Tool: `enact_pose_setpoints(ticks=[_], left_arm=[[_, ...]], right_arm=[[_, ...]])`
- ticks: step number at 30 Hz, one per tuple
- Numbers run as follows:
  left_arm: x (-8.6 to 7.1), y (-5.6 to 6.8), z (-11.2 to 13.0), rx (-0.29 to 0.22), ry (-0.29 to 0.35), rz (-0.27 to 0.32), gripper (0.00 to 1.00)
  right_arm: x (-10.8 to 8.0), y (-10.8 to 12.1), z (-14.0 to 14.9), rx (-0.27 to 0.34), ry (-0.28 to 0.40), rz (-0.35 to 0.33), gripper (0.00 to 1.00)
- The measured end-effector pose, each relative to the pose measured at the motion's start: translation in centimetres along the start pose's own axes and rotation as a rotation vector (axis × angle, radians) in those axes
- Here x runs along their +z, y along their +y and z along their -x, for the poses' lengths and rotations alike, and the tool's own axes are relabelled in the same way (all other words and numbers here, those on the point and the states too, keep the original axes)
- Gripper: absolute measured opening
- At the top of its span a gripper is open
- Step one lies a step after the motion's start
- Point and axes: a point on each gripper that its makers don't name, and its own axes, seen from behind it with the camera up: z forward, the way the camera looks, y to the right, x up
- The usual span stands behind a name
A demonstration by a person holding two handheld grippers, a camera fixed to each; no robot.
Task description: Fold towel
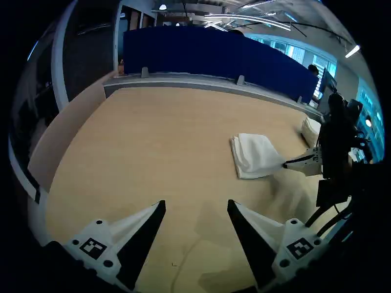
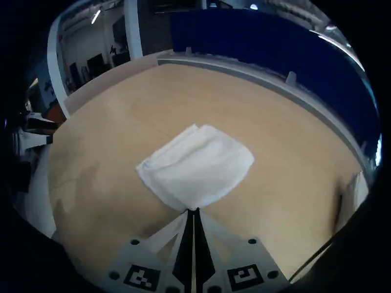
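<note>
At the near corner of a white towel [image 2: 198, 166], the right gripper [image 2: 194, 211] presses its two dark fingers together on the cloth, drawing the corner to a point between the tips. The pinch appears meant to drag or straighten the bundle rather than lift it, since the rest lies flat.

The left gripper [image 1: 196, 202] hovers well apart over bare wood, fingers spread wide and holding nothing, seemingly kept out of the way. Its fingers are black wedges on white plastic mounts bearing square printed markers.

The towel lies toward the middle of the table [image 1: 146, 136], already folded into a thick, roughly square pad with stacked layers showing along one side. Its surface looks soft and matte, and its corners are rounded. By that look, the folding is done or nearly so.

The table is smooth, pale wood-grain laminate, bounded at the back by a grey ledge and a dark blue partition [image 1: 210, 53]. A second pale bundle [image 1: 311, 129] sits near the table's far edge, beyond the right gripper, too small to identify.
</note>
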Motion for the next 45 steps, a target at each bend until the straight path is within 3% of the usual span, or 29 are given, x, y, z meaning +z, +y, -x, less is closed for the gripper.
enact_pose_setpoints(ticks=[9,21,45], left_arm=[[0.2,0.2,-1.9,0.012,0.034,0.014,0.94],[0.1,2.0,-4.3,0.041,0.077,0.051,0.94],[0.6,4.8,-5.0,0.053,0.079,0.078,0.94]], right_arm=[[-4.2,1.1,-7.1,-0.040,0.130,0.028,0.03],[-10.5,3.2,-13.7,-0.072,0.251,0.079,0.03],[-14.5,9.1,-14.5,-0.011,0.291,0.140,0.03]])
